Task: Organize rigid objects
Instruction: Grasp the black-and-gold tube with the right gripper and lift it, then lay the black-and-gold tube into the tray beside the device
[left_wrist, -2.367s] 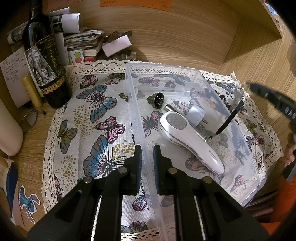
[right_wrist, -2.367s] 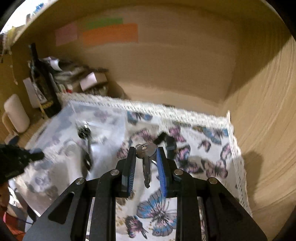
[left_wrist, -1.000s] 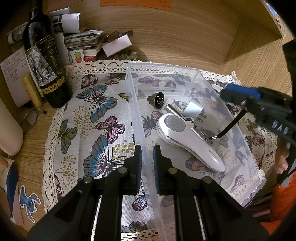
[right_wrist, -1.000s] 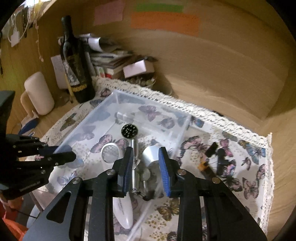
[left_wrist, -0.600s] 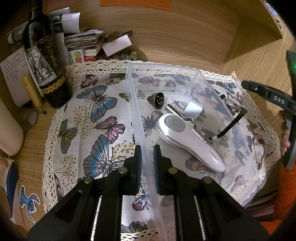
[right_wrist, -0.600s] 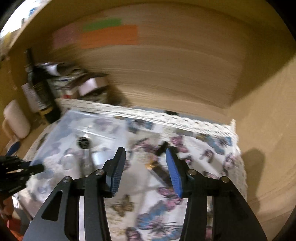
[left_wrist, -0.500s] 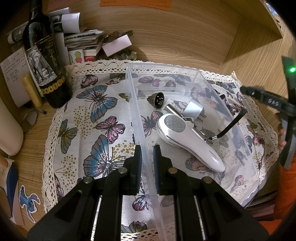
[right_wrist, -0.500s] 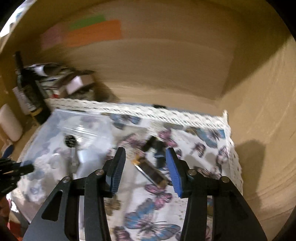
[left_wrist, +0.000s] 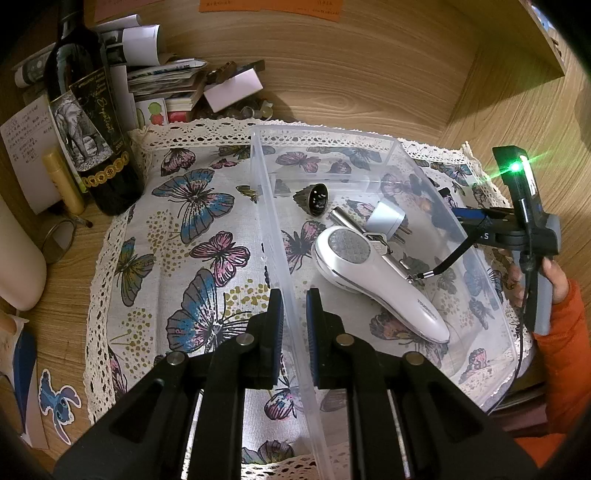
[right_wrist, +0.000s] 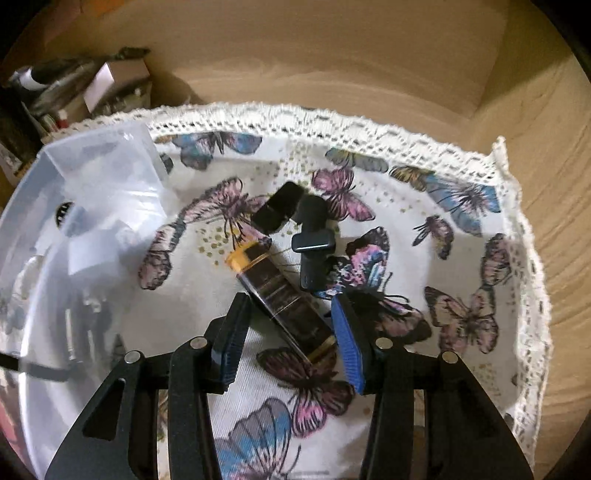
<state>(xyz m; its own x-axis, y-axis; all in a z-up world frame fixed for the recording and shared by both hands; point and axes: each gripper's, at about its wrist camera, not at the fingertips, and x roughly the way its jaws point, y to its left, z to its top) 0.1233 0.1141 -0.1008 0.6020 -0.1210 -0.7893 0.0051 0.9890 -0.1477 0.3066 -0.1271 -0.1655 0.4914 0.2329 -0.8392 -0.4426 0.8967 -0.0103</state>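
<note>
The right claw (right_wrist: 291, 334) is spread wide above the butterfly cloth (right_wrist: 458, 258), and a dark bottle with gold bands (right_wrist: 282, 295) lies slantwise on the cloth with its lower end between the two blue pads, nearer the right pad at 3 o'clock; neither pad clearly touches it. Just past the bottle, toward 12 and 1 o'clock, lie a flat black block (right_wrist: 277, 208) and a dark T-shaped piece (right_wrist: 312, 243), close together; whether they touch the bottle cannot be told. The clear plastic bin (right_wrist: 92, 177) stands at 9 to 10 o'clock from this claw, its contents blurred and dim through the wall. The left claw (left_wrist: 294, 328) is closed on the bin's near long wall, one finger outside and one inside. Inside the bin (left_wrist: 369, 134), toward 1 o'clock from that claw, lies a white handheld shaver (left_wrist: 373, 277) with a black wrist strap (left_wrist: 448, 258); past its head, at 12 to 1 o'clock, are a white plug adapter (left_wrist: 384, 218), a silver tube (left_wrist: 343, 218) partly hidden behind the shaver, keys (left_wrist: 380, 245) mostly covered, and a small dark ridged cap (left_wrist: 314, 197). At 3 o'clock in the left view the right tool is held level by a hand in an orange sleeve (left_wrist: 554, 273), fingers wrapped round its grip, most of the hand cut off by the frame edge. A wine bottle (left_wrist: 88, 122) stands on the wooden counter (left_wrist: 62, 273) at 10 o'clock, its neck cut off at the top.
</note>
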